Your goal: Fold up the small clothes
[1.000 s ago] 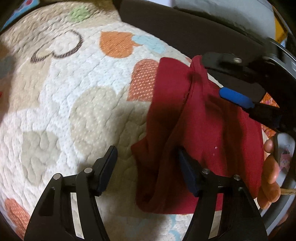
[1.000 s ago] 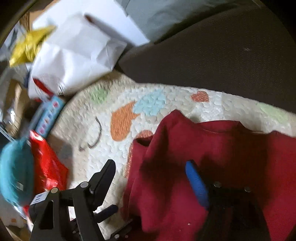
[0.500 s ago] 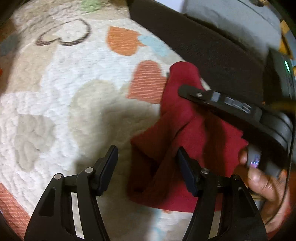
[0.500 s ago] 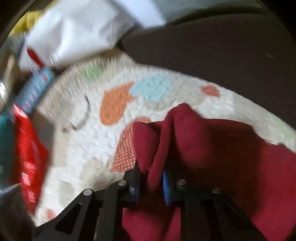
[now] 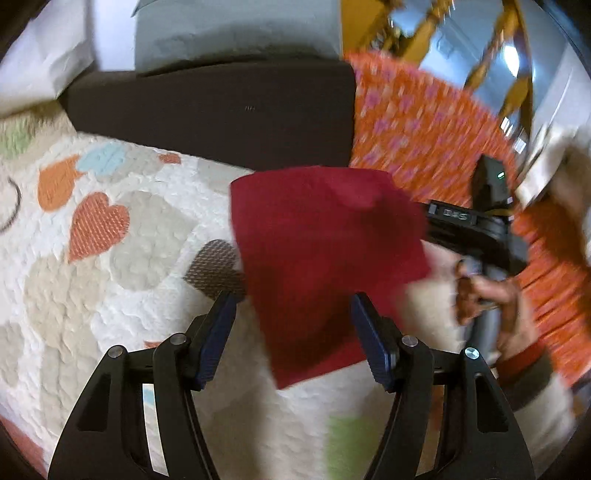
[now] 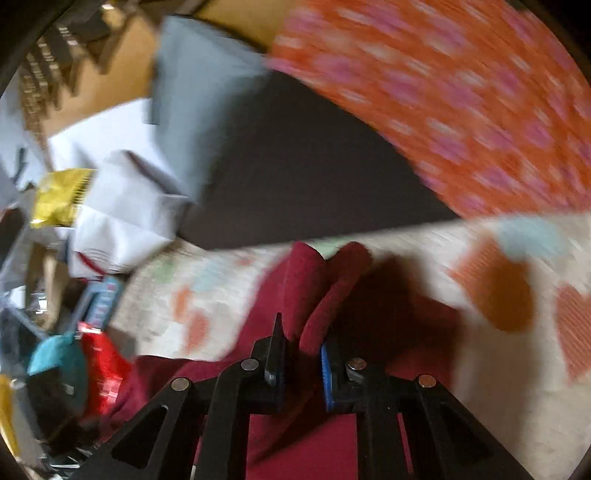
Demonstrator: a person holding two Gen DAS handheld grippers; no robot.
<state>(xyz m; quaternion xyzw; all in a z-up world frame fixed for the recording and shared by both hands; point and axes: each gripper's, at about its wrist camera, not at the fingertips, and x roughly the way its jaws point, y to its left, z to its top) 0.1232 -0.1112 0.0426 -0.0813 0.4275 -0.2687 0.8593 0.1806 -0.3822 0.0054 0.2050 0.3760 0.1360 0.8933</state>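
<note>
One dark red cloth (image 5: 325, 258) is in play, a small garment lying on a quilt (image 5: 110, 288) printed with hearts. Right wrist view: a bunched fold of the cloth (image 6: 325, 288) rises between the right gripper (image 6: 303, 363) fingers, which are closing on it, blue pads pressed against the fabric on both sides. More of the cloth spreads below and to the left of those fingers, over the quilt. Frame is motion-blurred.

Left wrist view: left gripper (image 5: 291, 332) fingers stand spread, nothing pinched. The cloth's lower part shows in the gap between them and against the right finger, hanging or lying beyond the tips; contact cannot be told. Its flat red panel stretches up and to the right of the tips, toward the right gripper (image 5: 428, 218), whose black body enters from the right edge and meets the cloth's upper right corner. A hand (image 5: 491, 299) grips that tool's handle, right of the right finger.

Beyond the cloth, past the fingertips, a dark cushion (image 5: 221, 110) runs along the quilt's far edge. Right of it, an orange fabric with pink spots (image 5: 424, 129), blurred. Grey pillow (image 5: 236, 33) above the cushion.

Right wrist view, left of the fingers: white bag (image 6: 122, 206), yellow packet (image 6: 59, 195), red packet (image 6: 101, 365), teal item (image 6: 55, 354), all off the quilt's edge and blurred.
</note>
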